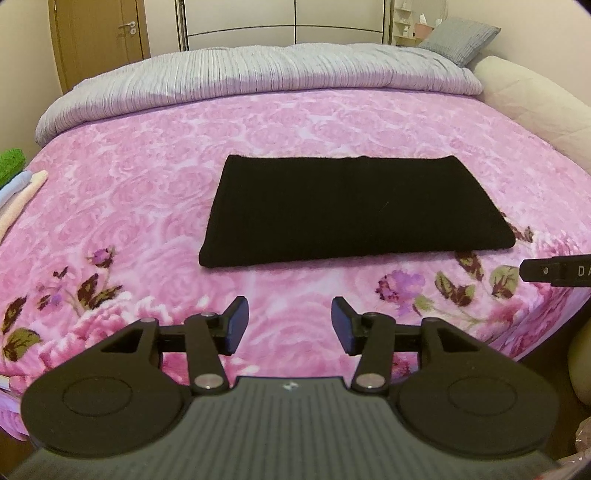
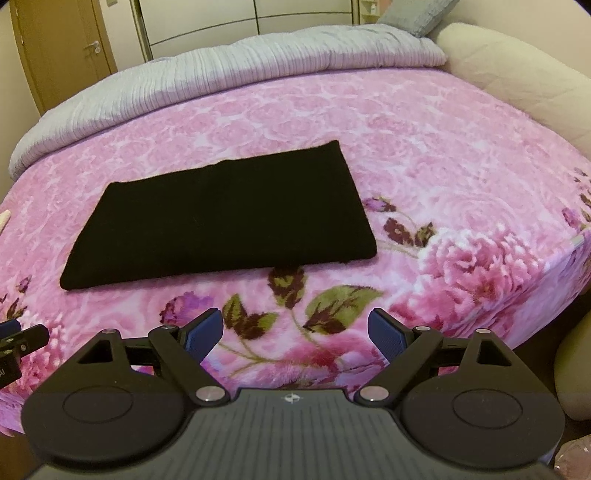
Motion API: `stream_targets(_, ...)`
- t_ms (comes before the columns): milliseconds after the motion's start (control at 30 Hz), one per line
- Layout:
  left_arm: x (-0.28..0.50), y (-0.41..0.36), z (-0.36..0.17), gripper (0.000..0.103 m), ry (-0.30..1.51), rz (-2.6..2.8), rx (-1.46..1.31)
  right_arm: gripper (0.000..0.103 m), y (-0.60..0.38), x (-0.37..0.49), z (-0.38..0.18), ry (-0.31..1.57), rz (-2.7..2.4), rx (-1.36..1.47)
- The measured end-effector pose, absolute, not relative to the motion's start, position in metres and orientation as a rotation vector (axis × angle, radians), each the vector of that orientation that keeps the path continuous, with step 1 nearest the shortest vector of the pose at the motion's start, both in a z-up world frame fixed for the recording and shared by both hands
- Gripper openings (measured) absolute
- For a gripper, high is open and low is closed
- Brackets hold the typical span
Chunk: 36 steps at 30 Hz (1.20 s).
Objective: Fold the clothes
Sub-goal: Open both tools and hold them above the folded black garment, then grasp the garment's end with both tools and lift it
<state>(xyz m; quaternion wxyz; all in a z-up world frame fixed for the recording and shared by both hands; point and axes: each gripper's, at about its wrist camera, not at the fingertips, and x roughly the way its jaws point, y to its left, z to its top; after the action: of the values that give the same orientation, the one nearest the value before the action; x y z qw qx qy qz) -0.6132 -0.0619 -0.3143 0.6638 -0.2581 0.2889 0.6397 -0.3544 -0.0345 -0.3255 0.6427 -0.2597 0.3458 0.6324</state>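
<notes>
A black garment (image 1: pixel 351 210) lies folded into a flat rectangle on the pink floral blanket (image 1: pixel 147 184) of the bed; it also shows in the right wrist view (image 2: pixel 221 218). My left gripper (image 1: pixel 290 325) is open and empty, held above the blanket's near edge, short of the garment. My right gripper (image 2: pixel 295 334) is open and empty, near the bed's front edge, to the right of the garment's near corner. Part of the right gripper (image 1: pixel 554 271) shows at the right edge of the left wrist view, and part of the left gripper (image 2: pixel 22 343) at the left edge of the right wrist view.
A grey quilt (image 1: pixel 258 74) is bunched along the far side of the bed, with a grey pillow (image 1: pixel 461 38) beyond. A cream headboard (image 2: pixel 517 70) runs along the right. Folded green, blue and cream cloths (image 1: pixel 14 184) lie at the left edge. A door (image 1: pixel 99 33) and wardrobe stand behind.
</notes>
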Motion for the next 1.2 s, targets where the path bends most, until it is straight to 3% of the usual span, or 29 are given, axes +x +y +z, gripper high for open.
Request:
stream_targets(267, -0.627, -0.039, -0.334, 0.047, 0.655, 1.429, -0.662, 0.088, -0.02, -0.344, -0.341, 0.846, 1.441, -0.543)
stream_targets(467, -0.666, -0.01, -0.347, 0.052, 0.427, 1.386, -0.898, 0.088, -0.01, -0.291, -0.373, 1.219, 1.455, -0.111)
stream_targets(667, -0.693, 0.034, -0.368, 0.056, 0.217, 1.394, -1.121, 0.08, 0.011, -0.269, -0.406, 1.439, 1.375, 0.139)
stream_targets(1000, -0.726, 0.068, -0.415, 0.055, -0.058, 1.434, -1.368, 0.063, 0.051, -0.26, -0.444, 1.535, 1.232, 0.304)
stream_targets(1067, -0.728, 0.071, -0.417, 0.041, -0.086, 1.451, -1.367, 0.052, 0.057, -0.257, -0.449, 1.525, 1.206, 0.328)
stream_targets(1133, -0.73, 0.072, -0.418, 0.027, -0.093, 1.458, -1.355, 0.03, 0.062, -0.253, -0.454, 1.533, 1.175, 0.339)
stream_targets(1200, -0.734, 0.069, -0.417, 0.016, -0.103, 1.447, -1.34, 0.024, 0.064, -0.25, -0.454, 1.526, 1.182, 0.326)
